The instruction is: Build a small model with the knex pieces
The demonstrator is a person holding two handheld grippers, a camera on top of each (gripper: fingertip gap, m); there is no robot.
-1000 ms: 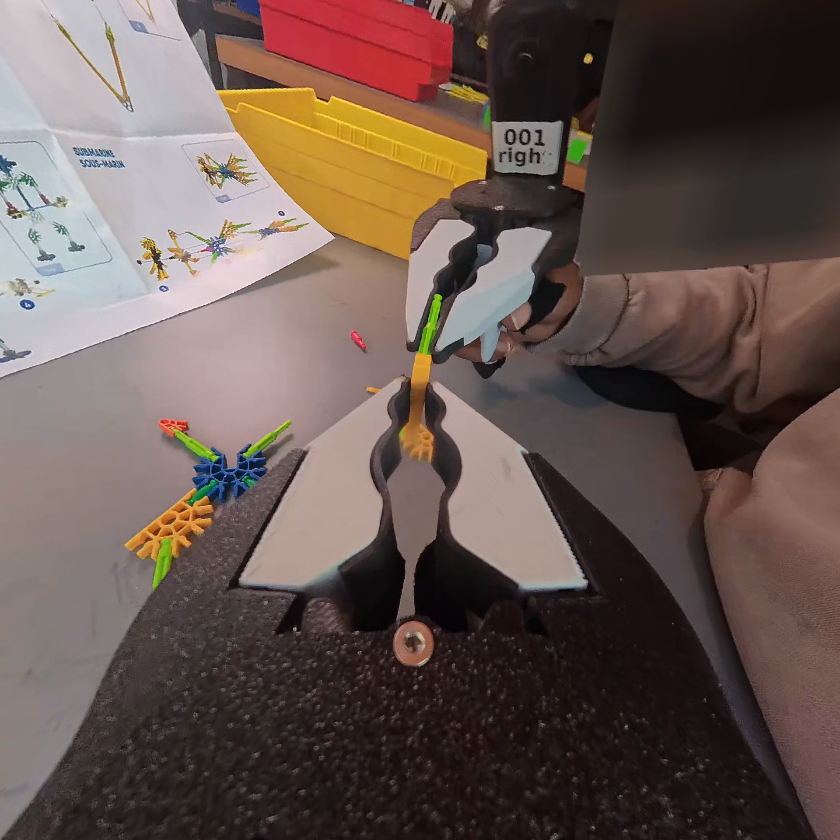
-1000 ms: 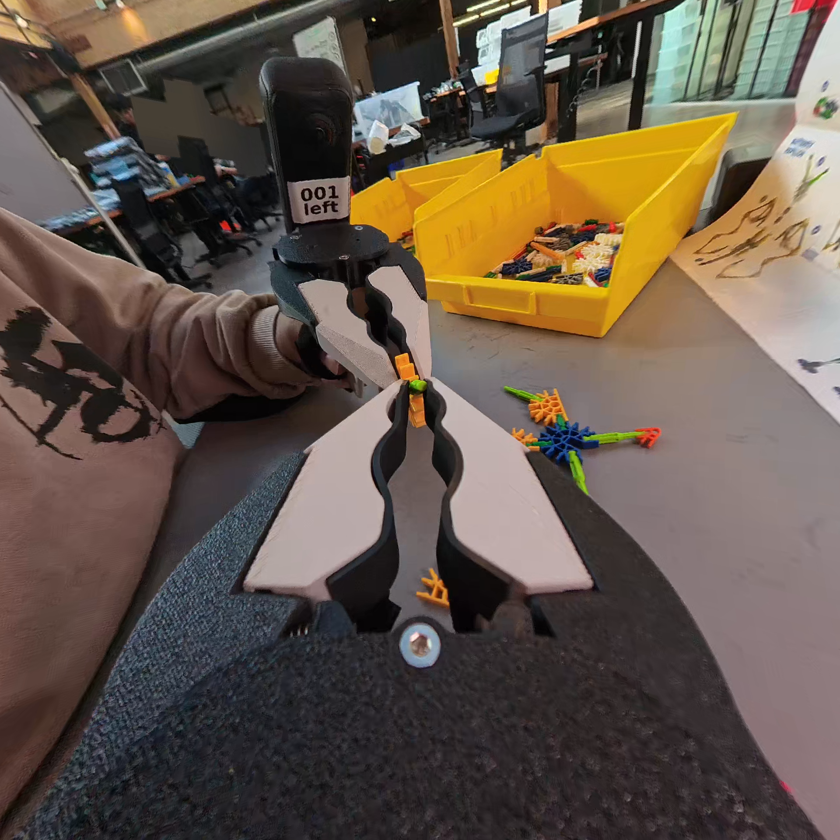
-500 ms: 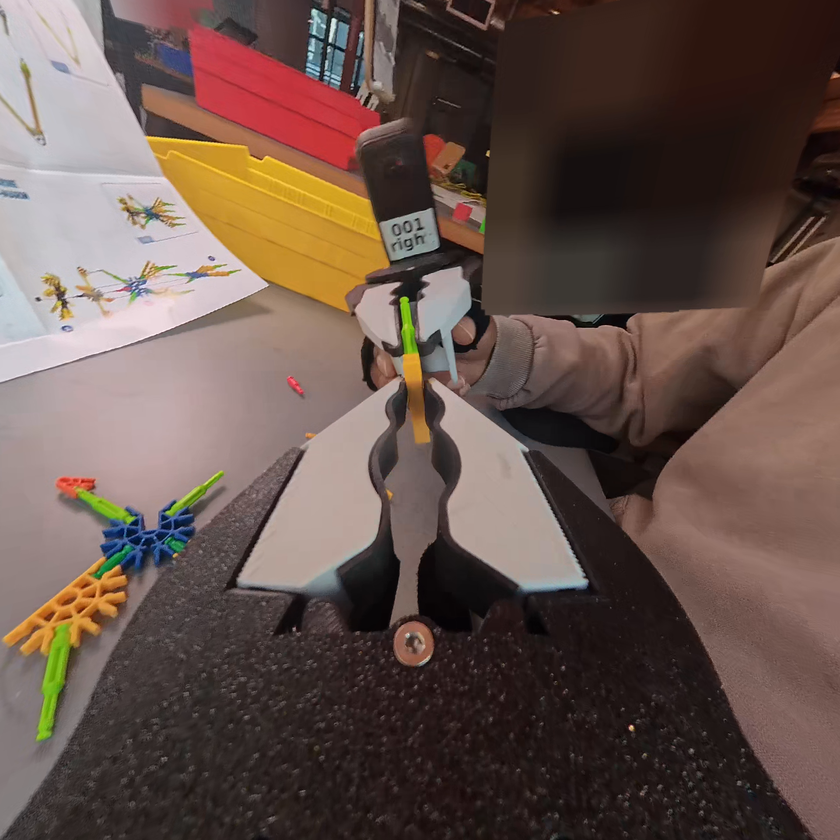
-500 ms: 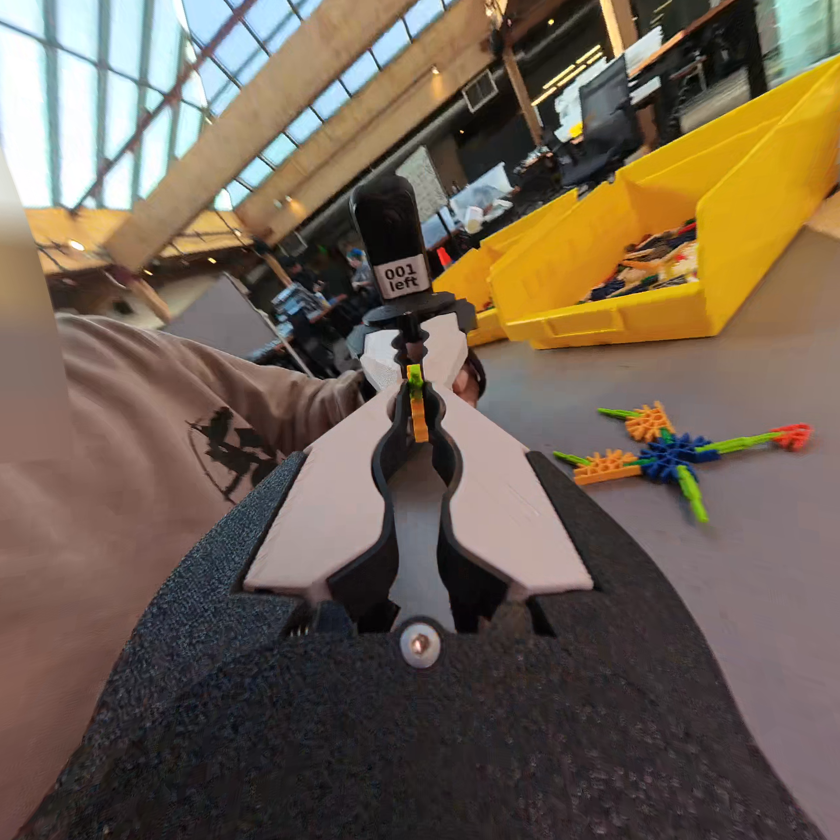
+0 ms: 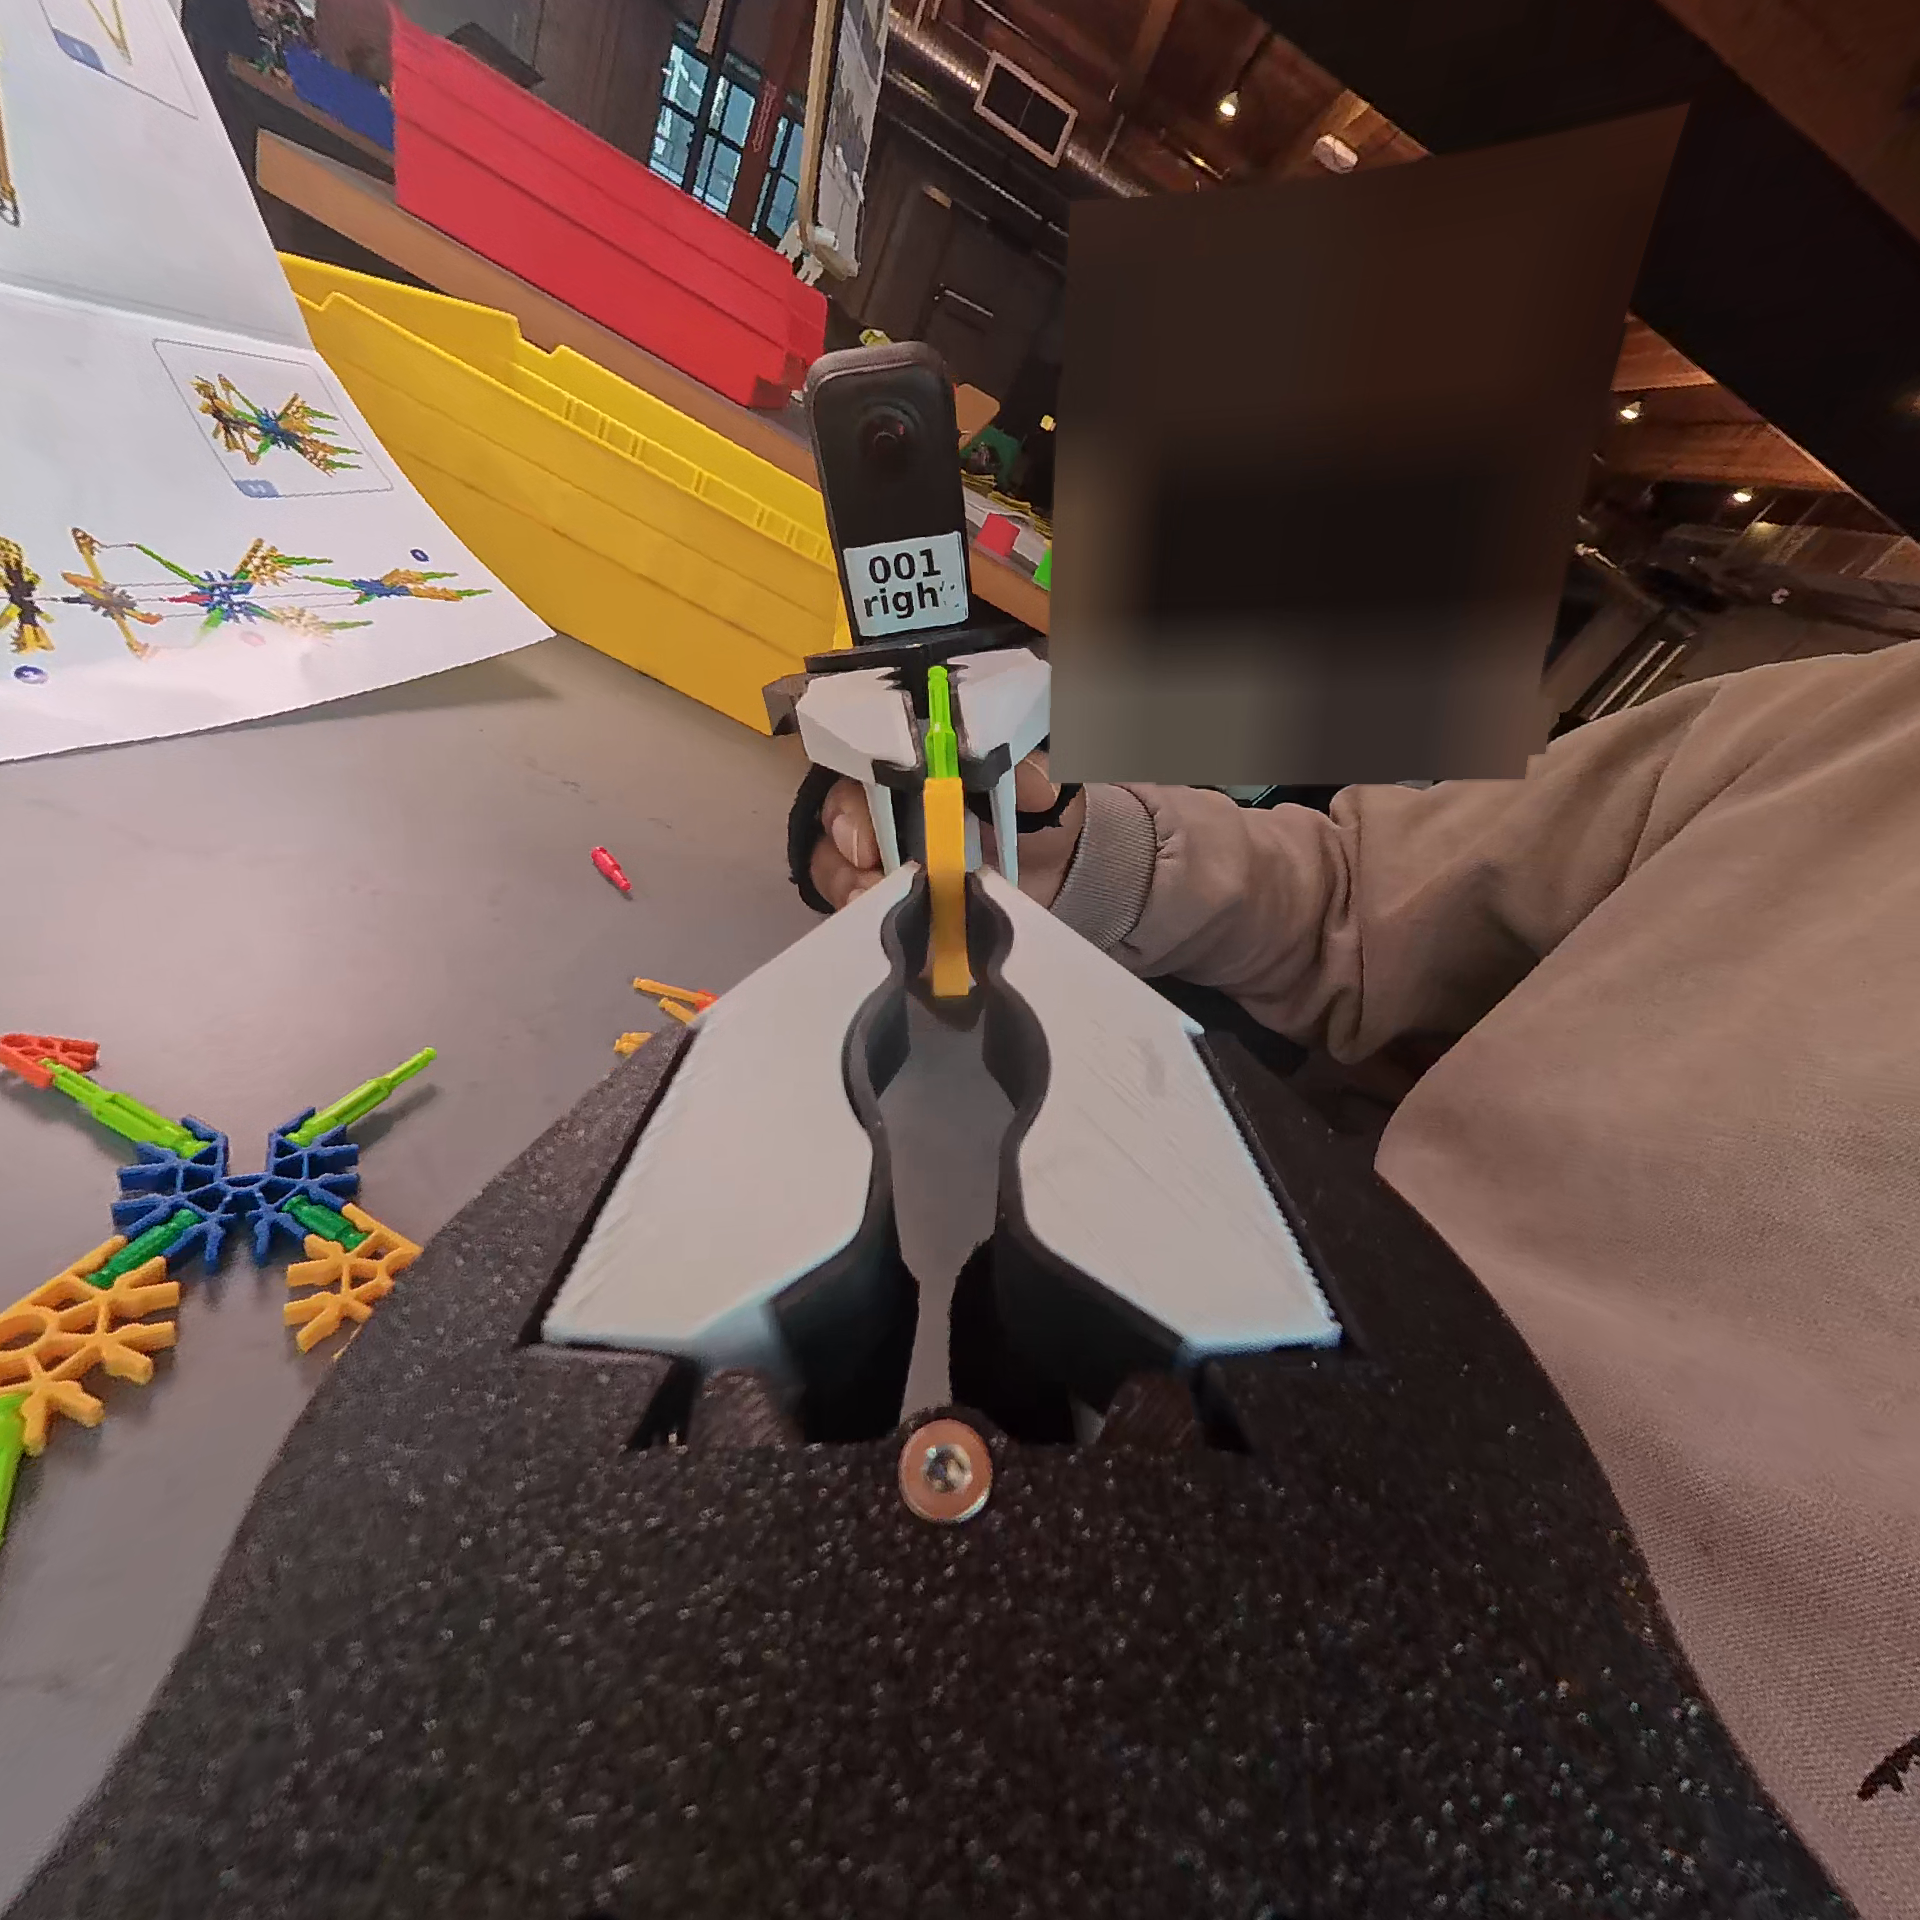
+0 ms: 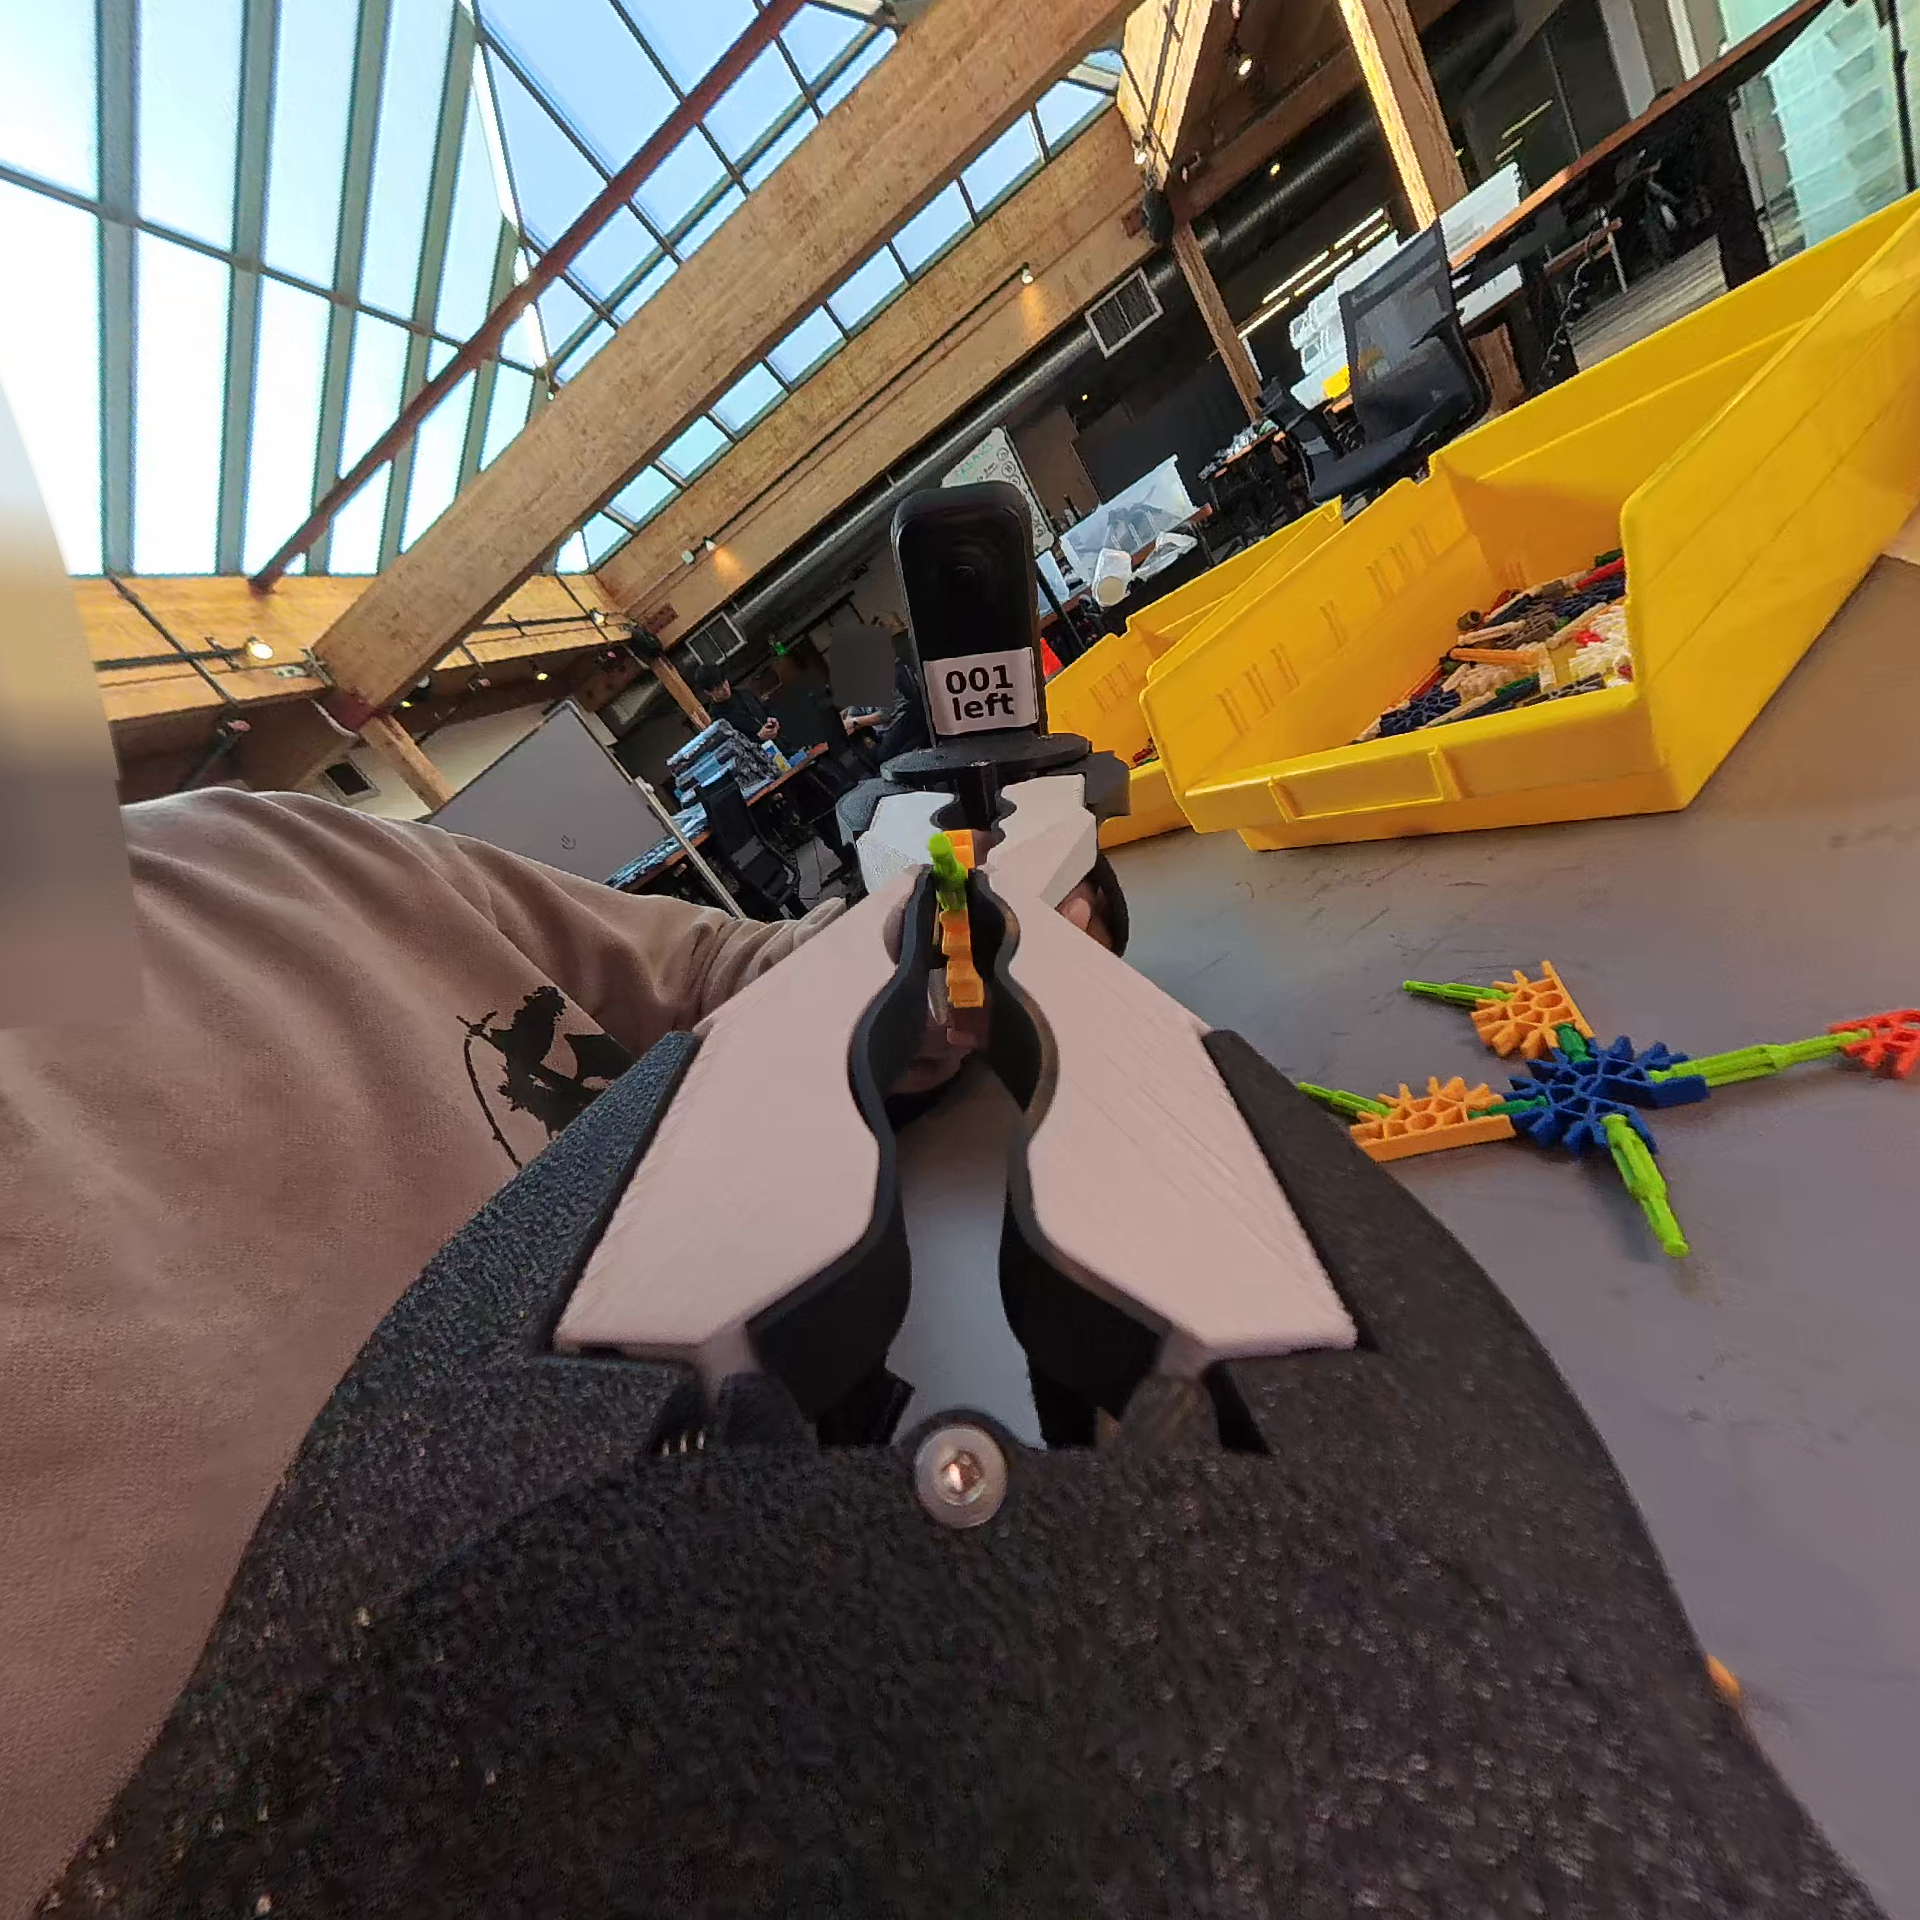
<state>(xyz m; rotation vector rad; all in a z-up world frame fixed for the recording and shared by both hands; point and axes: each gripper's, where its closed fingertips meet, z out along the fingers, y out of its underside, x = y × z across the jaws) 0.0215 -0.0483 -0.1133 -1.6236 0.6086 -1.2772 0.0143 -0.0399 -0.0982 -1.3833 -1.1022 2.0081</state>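
Note:
My left gripper [image 5: 945, 878] is shut on an orange connector [image 5: 945, 914], seen edge-on between its fingertips. A green rod [image 5: 938, 727] sticks out of the connector's far end. My right gripper [image 6: 951, 883] faces the left one and is shut on that green rod [image 6: 948, 857]; the orange connector [image 6: 961, 961] shows through the gap behind its tips. The two grippers meet tip to tip above the grey table [image 5: 364, 883]. The right gripper also shows in the left wrist view [image 5: 935, 769], and the left gripper in the right wrist view [image 6: 982, 831].
A built piece with a blue hub, green rods and orange connectors [image 5: 234, 1184] lies on the table, also in the right wrist view [image 6: 1590, 1091]. Yellow bins [image 6: 1455, 748] hold several parts. A printed sheet [image 5: 156, 468], a small red piece [image 5: 611, 869] and loose orange bits [image 5: 665, 997] lie nearby.
Both grippers have tilted upward with the rod and connector still held between them. The connector has turned from flat to edge-on. The grippers now stand farther apart than a second ago.

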